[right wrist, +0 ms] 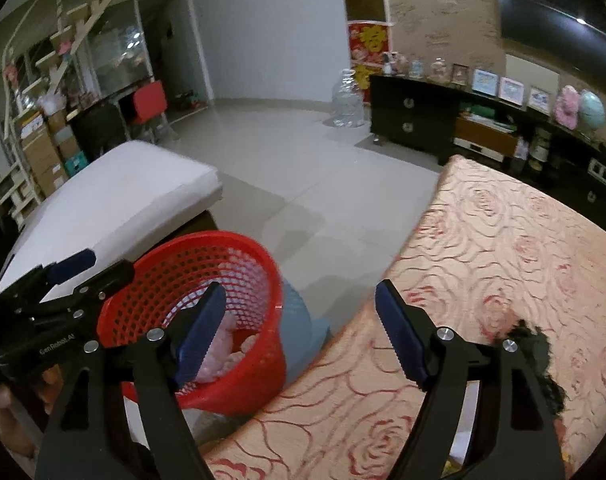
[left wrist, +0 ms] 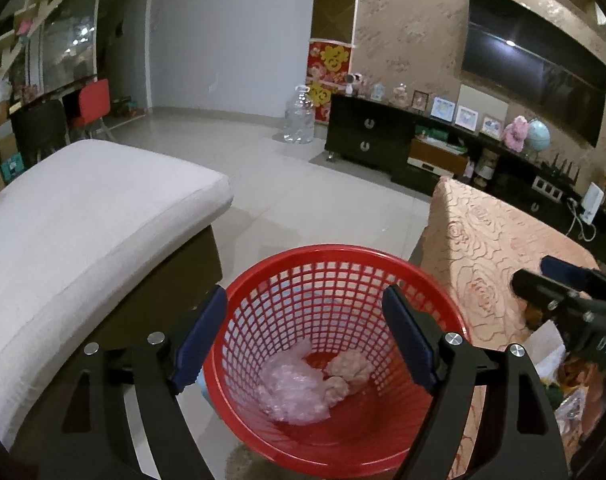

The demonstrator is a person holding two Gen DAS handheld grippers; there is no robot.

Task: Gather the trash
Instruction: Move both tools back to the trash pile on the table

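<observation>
Red mesh basket (left wrist: pixel 335 356) stands on the floor between the sofa (left wrist: pixel 83 216) on the left and the rose-cloth table (right wrist: pixel 503 280) on the right, within easy reach of both. Crumpled trash (left wrist: pixel 299 392) lies at its bottom. Left gripper (left wrist: pixel 303 340) hangs over the rim, fingers spread and empty; right gripper (right wrist: pixel 299 336), likewise spread, points at the table edge.

A: The left wrist camera looks steeply down from just above the red basket (left wrist: pixel 335 344), straight into its mouth.

B: The right wrist camera sits further right, over the rose-patterned cloth (right wrist: pixel 483 280), basket at lower left.

A: Both face the black TV cabinet (left wrist: pixel 367 136), sharing basket, white cushion (left wrist: pixel 83 232) and tiled floor (left wrist: pixel 287 200).
</observation>
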